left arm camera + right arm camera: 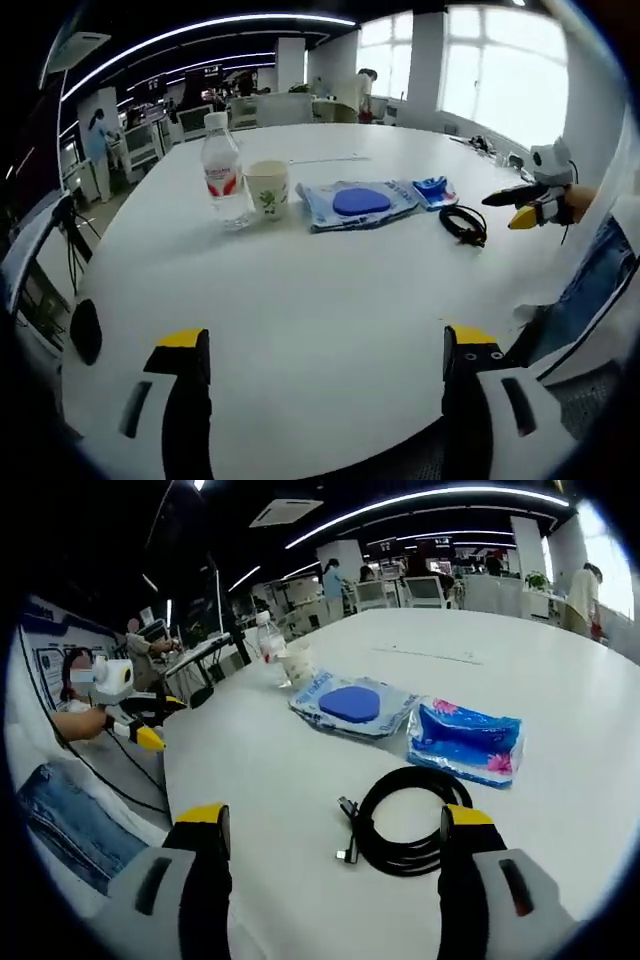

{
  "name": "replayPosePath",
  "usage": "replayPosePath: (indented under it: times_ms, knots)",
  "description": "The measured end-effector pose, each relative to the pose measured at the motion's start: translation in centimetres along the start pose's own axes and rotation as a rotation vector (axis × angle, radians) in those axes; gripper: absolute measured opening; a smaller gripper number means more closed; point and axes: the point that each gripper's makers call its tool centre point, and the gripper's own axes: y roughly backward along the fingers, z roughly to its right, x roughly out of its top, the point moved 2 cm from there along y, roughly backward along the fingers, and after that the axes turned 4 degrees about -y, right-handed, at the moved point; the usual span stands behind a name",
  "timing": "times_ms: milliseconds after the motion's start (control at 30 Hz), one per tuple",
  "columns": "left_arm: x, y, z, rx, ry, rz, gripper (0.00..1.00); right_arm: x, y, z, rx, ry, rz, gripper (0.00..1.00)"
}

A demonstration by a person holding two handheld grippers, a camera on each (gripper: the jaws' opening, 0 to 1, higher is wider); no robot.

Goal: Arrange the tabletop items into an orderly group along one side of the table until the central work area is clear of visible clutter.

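Open-plan office space with ceiling light strips and bright windows surrounds a large, smooth white bench (330,300) with a rounded edge.

In the left gripper view, the items lie in a loose row across the far half of the bench. From left to right: a clear plastic water bottle (222,170) with a white cap and red label stands upright, a paper cup (267,189) with a green leaf print stands just beside it, then a flat bluish plastic pouch (355,203) with a dark blue rounded shape inside, a small blue-and-white tissue pack (434,190) touching the pouch's end, and a coiled black cable (464,223) near the pack. The left tongs (325,350), black with yellow tips, are spread wide over bare bench with nothing between them.

In the right gripper view, the right tongs (332,825) are likewise spread apart, their yellow tips flanking the glossy round coil of the cable (405,820), whose plug ends lie loose on its left. I cannot tell whether the tips touch it. The crinkly tissue pack (465,742) lies just beyond, beside the pouch (352,705), with the cup (296,665) and bottle (266,637) farther off.
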Motion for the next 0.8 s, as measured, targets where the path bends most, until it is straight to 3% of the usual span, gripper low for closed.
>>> replayPosePath:
  times_ms: [100, 267, 433, 800]
  knots:
    - [1.1, -0.4, -1.4, 0.021, 0.007, 0.018, 1.0, -0.6, 1.0, 0.6, -0.047, -0.05, 0.014, 0.9]
    - [2.9, -0.8, -1.9, 0.025, -0.038, 0.027, 1.0, -1.4, 2.1, 1.5, -0.102, -0.082, 0.013, 0.93]
    - [4.2, -1.3, -2.3, 0.02, -0.036, 0.042, 1.0, -1.9, 2.5, 1.5, -0.114, -0.087, -0.003, 0.9]
    - [4.5, -2.1, -1.5, -0.006, -0.092, 0.002, 1.0, -2.6, 3.3, 2.1, -0.134, -0.136, 0.011, 0.88]
